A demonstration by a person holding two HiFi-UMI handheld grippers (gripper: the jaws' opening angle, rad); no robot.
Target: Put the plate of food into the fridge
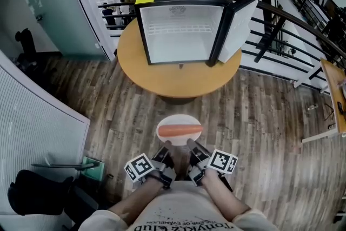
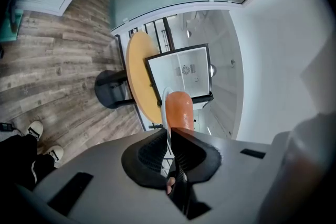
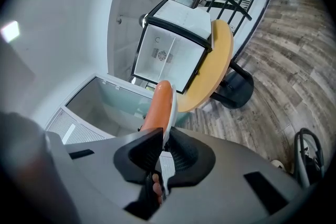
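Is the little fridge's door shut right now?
No, the fridge stands on the round table with its door swung open, white inside showing.

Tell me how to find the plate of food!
Find the round wooden table with the open black fridge on it. Just in front, the left gripper and right gripper hold a white plate over the floor. It alone carries one long orange sausage.

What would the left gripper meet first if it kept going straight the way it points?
Shut on the plate, the left gripper points at the round table and the open mini fridge on it. Probably the table edge comes first; height is unclear.
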